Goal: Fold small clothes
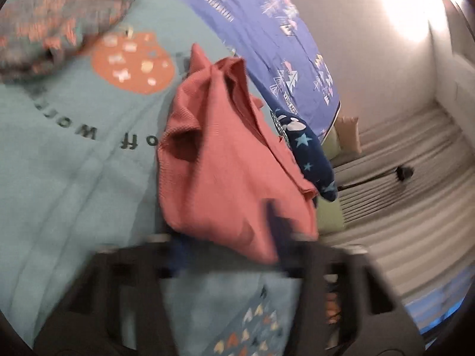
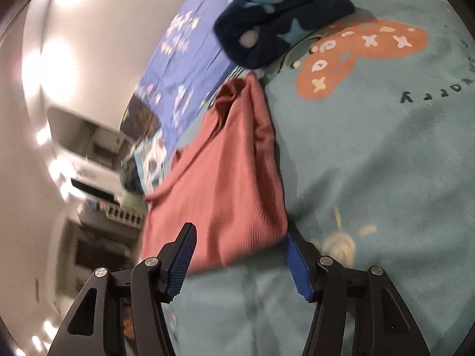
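Observation:
A small salmon-pink ribbed garment (image 1: pixel 225 163) lies crumpled on the teal bedspread (image 1: pixel 74 163). My left gripper (image 1: pixel 234 246) is just behind its near edge; the cloth drapes over the fingers and the view is blurred, so its state is unclear. In the right wrist view the pink garment (image 2: pixel 225 184) lies straight ahead. My right gripper (image 2: pixel 240 255) is open, its blue-padded fingers (image 2: pixel 182 255) spread either side of the garment's near edge, holding nothing.
A navy star-print garment (image 2: pixel 276 29) lies past the pink one, also in the left view (image 1: pixel 308 148). A patterned grey-pink cloth (image 1: pixel 59 26) sits far left. A blue-violet printed sheet (image 1: pixel 267 35) borders the bed. White wall, shelves (image 2: pixel 98 207) and a striped surface (image 1: pixel 400 178) lie beyond.

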`<action>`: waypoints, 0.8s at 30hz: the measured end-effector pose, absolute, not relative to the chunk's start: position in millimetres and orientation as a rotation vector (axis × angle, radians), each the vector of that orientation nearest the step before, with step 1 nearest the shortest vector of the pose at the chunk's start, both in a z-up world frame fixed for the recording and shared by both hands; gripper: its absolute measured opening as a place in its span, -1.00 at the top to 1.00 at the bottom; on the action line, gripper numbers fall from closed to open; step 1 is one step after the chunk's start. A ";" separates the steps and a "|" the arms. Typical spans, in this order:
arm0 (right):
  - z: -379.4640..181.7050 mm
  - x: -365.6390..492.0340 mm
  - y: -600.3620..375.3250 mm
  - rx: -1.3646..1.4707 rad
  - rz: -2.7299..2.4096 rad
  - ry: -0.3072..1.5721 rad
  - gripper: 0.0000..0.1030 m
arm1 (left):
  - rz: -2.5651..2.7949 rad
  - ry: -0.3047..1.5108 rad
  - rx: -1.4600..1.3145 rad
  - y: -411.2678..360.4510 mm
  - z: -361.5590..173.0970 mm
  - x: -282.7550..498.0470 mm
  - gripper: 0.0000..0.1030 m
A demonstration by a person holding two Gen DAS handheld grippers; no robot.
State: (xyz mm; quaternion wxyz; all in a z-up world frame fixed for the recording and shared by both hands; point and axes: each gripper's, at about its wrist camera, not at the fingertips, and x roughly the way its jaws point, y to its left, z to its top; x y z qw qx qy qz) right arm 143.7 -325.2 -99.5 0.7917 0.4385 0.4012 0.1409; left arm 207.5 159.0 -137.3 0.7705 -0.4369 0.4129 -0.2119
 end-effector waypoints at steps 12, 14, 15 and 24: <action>-72.4 139.2 -332.8 1.030 0.333 0.804 0.93 | -0.457 0.825 -0.806 142.8 -82.1 184.3 0.90; -61.4 124.1 -335.6 0.997 0.330 0.789 0.93 | -0.472 0.834 -0.758 137.4 -72.6 163.8 0.90; -56.9 114.6 -336.2 0.976 0.328 0.790 0.93 | -0.477 0.838 -0.738 133.3 -70.2 150.8 0.90; -73.9 -16.4 -351.5 0.975 0.262 0.890 0.94 | -0.434 0.966 -0.720 131.6 -100.9 52.9 0.90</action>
